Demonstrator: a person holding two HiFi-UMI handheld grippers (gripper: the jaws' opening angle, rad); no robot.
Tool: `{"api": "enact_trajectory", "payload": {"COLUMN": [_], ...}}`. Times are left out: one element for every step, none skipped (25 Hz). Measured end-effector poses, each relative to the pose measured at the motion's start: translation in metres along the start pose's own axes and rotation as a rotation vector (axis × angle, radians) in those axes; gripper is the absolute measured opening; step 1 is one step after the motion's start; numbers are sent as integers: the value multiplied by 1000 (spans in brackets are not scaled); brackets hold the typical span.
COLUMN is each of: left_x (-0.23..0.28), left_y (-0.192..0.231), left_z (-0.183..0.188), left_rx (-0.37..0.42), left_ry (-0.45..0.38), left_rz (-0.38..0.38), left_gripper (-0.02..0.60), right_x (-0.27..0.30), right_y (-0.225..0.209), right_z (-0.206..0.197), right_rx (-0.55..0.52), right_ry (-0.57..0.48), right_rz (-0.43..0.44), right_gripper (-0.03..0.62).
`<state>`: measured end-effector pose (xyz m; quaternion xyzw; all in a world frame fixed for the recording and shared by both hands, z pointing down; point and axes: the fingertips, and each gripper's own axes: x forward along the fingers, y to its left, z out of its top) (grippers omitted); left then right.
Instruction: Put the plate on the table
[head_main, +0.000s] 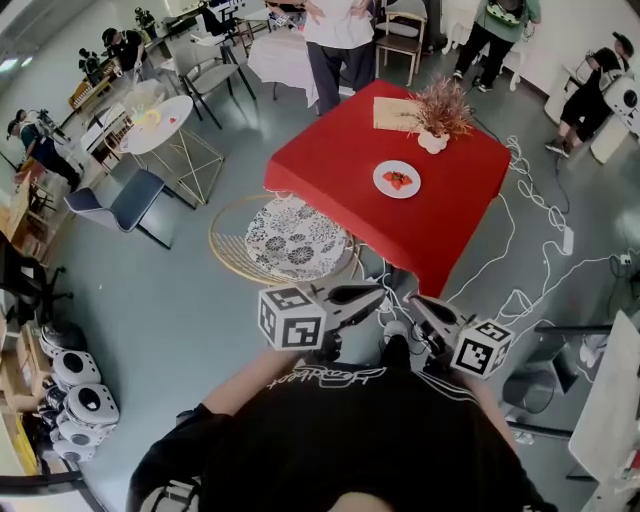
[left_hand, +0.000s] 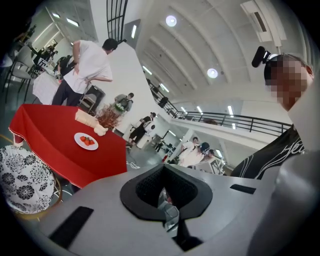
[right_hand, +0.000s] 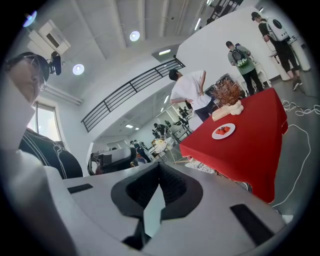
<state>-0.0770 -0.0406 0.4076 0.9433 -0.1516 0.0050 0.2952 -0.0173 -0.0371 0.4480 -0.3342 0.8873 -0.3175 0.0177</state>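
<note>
The red-clothed square table (head_main: 455, 205), well ahead of both jaws, already bears the round white strawberry plate (head_main: 397, 165). With left gripper (head_main: 378, 293) and right gripper (head_main: 413, 301) pressed together (empty), we leave it untouched.

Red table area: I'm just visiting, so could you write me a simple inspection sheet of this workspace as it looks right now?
Surface: red table, cloth-covered, mostly bare.
Job's things: white plate holding strawberries, already on the table.
Clutter: dried plant in a white vase and a tan mat at the far edge.
Grippers: left gripper and right gripper both shut, empty, held near the person's body, off the table.
Cables: white cables looping on the floor right of the table.
Surroundings: wire chair with patterned cushion beside the table; a standing person beyond.
</note>
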Motion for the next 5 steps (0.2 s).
{"api": "enact_trajectory", "payload": {"left_x": [0,-1,-1,-2,-2], "left_y": [1,1,2,3,3], "left_z": [0,1,2,3,3], "left_rx": [-9,-17,-24,-29,-33], "left_ry": [-6,-12,-17,-21,-25], "left_rz": [-1,-2,-4,-6,-8], "left_gripper": [8,8,8,8,8], "right_x": [0,1,2,2,3], "right_y": [0,0,1,1,2], "right_z": [0,0,0,0,1], "right_rx": [-1,-3,-5,-7,-9], "right_ry": [2,4,6,8,9], "right_rz": [0,0,2,3,5], "right_gripper": [8,8,8,8,8]}}
